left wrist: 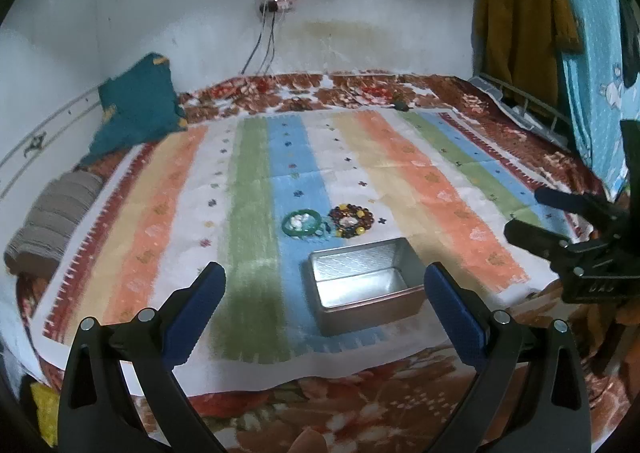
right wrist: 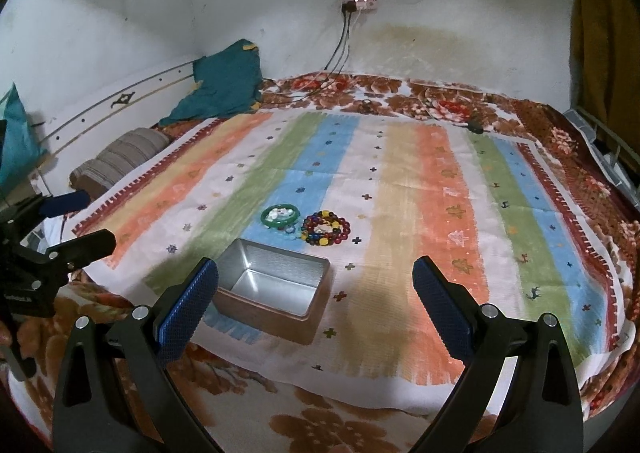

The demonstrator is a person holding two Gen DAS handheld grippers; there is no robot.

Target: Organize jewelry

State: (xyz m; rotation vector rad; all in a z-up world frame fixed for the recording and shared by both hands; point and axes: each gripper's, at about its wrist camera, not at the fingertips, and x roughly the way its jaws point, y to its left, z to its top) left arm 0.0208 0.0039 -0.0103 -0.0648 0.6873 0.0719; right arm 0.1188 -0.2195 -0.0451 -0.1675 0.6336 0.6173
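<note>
While both grippers (left wrist: 324, 293) (right wrist: 316, 293) hung wide and empty at lower frame, the beads (right wrist: 326, 229) lay mid-frame beyond the tin (right wrist: 276, 289); a loose pinch might scatter them.

Shiny embossed metal tin (left wrist: 362, 285); matt woven striped cloth (left wrist: 400, 169); glossy beaded bracelet (left wrist: 351, 219); my fingers' (right wrist: 188, 301) knurled blue pads.

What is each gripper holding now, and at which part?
Nothing. The left gripper and the right gripper are both open and empty; the bangle and bead bracelet lie on the cloth.
</note>
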